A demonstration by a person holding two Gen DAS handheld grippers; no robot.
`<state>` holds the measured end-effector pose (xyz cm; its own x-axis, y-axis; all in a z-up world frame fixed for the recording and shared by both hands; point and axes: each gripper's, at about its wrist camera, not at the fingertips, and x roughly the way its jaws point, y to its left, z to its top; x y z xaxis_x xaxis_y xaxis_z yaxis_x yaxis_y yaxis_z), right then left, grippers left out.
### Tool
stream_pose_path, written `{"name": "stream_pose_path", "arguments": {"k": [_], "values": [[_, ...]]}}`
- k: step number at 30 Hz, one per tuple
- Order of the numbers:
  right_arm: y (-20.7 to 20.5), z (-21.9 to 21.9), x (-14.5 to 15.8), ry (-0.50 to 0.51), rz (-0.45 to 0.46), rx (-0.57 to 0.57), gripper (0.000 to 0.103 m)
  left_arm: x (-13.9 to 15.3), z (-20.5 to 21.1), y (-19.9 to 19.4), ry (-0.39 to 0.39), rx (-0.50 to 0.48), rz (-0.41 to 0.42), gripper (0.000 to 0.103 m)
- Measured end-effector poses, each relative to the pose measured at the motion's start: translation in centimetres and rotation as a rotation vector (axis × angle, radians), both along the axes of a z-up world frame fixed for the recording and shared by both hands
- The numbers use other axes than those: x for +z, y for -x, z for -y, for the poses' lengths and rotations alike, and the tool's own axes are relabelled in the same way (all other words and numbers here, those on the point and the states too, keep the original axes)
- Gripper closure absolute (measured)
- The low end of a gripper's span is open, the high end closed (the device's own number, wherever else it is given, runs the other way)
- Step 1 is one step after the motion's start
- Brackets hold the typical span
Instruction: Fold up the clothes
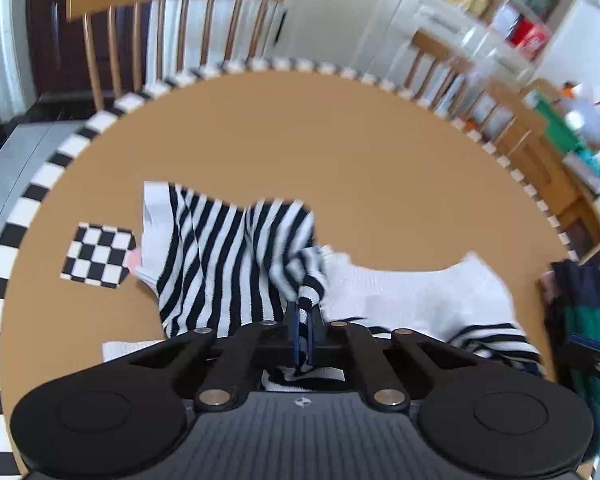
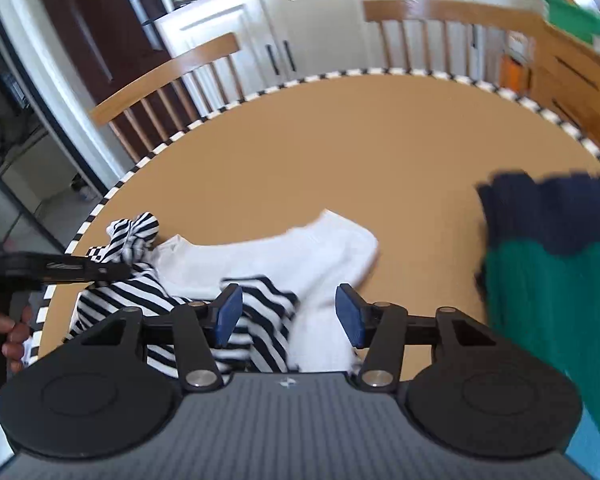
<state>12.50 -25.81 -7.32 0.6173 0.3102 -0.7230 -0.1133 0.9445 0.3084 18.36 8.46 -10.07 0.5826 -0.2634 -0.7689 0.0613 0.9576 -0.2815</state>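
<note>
we are at the round tan table with the black-and-white checked rim [image 1: 340, 152], and we place everything from it. the black-and-white striped knit top with plain white panels [image 1: 228, 256] lies crumpled on the near part of the table, spread partly flat, a white section reaching out toward the middle. our left gripper [image 1: 303, 320] has its blue pads pressed together on a bunched striped fold of the top, lifting it a little off the table. our right gripper [image 2: 290, 314] hangs over the near edge of the table with its blue pads [image 2: 229, 312] apart; striped and white cloth lies under them, but nothing is pinched. a dark blue and green garment [image 2: 552, 272] sits at the right side of the table.

we judge the knit to be soft, light and limp; it will sag and drag, not slide as one piece. we would take it at a hem or shoulder edge, both grippers well apart, so the cloth hangs flat for folding.
</note>
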Motion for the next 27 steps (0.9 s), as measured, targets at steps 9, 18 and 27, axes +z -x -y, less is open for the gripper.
{"name": "stream_pose_path", "arguments": {"k": [9, 18, 27], "values": [[2.6, 0.4, 2.3, -0.041, 0.041, 0.018, 0.044, 8.3, -3.5, 14.6, 0.232, -0.067, 0.093, 0.098], [3.7, -2.7, 1.2, 0.054, 0.019, 0.146, 0.038, 4.4, -0.1, 18.3, 0.016, -0.342, -0.286, 0.067], [-1.6, -0.3, 2.2, 0.121, 0.052, 0.145, 0.054, 6.0, -4.9, 14.4, 0.084, -0.108, 0.013, 0.023]]}}
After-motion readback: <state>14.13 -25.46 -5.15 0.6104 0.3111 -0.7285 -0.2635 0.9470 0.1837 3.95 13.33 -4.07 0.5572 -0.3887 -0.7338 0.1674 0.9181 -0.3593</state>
